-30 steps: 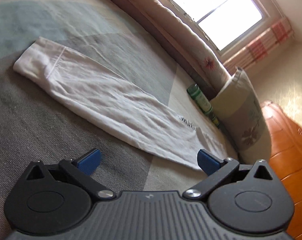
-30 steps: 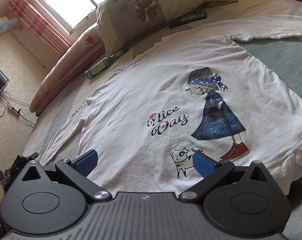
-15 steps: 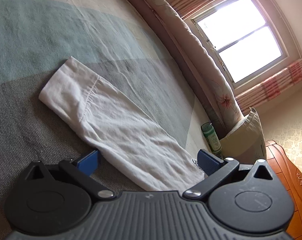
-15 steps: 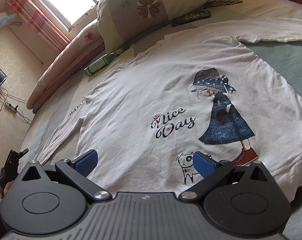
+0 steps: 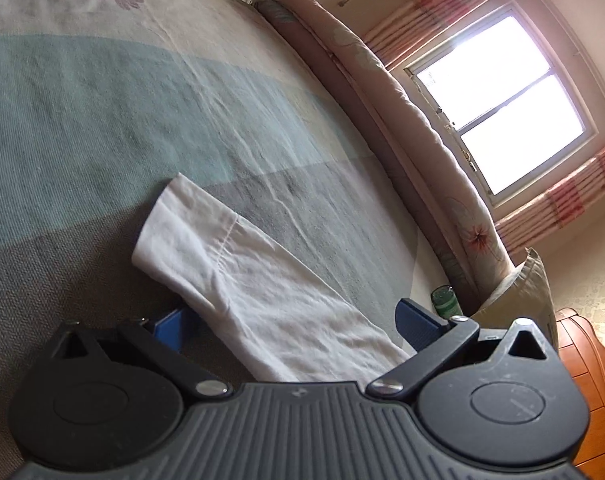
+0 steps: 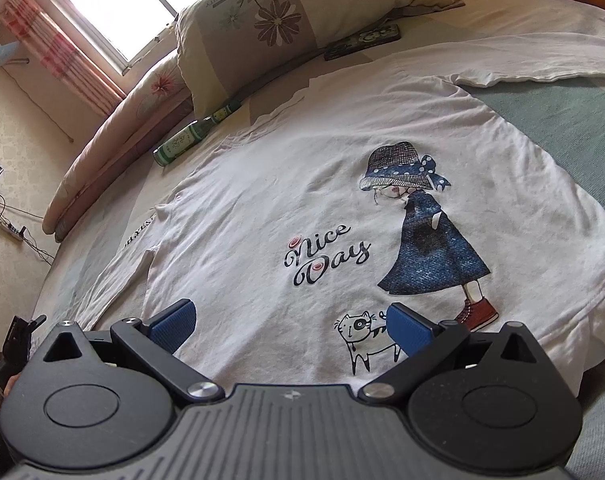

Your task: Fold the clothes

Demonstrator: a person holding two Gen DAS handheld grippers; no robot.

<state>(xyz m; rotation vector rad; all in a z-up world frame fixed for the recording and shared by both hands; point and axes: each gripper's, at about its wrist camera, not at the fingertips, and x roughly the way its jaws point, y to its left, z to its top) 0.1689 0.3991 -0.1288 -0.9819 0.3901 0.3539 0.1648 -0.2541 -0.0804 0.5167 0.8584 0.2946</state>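
The bed, covered in a spread of teal, grey and cream bands, fills both views and carries everything else. On it a white long-sleeved shirt lies spread flat and face up directly ahead of the right gripper; its long axis runs from the hem nearest that gripper toward the collar on the far side, close to the floral pillow, so the printed girl, cat and "Nice Day" lettering lie partly sideways to the view. One sleeve stretches off to the far right and is cut by the frame edge. The other sleeve runs out to the left, and in the left wrist view it lies diagonally between the blue fingers of the left gripper, cuff pointing ahead and to the left, its shoulder end hidden under the gripper body. Both grippers stand wide open and hold nothing; whether the left fingers touch the spread cannot be told. The shirt's near hem is hidden behind the right gripper's body. A rolled quilt lines the far bed edge under the window. A green bottle lies beside the pillow, ahead and left of the right gripper; in the left view only its base shows.
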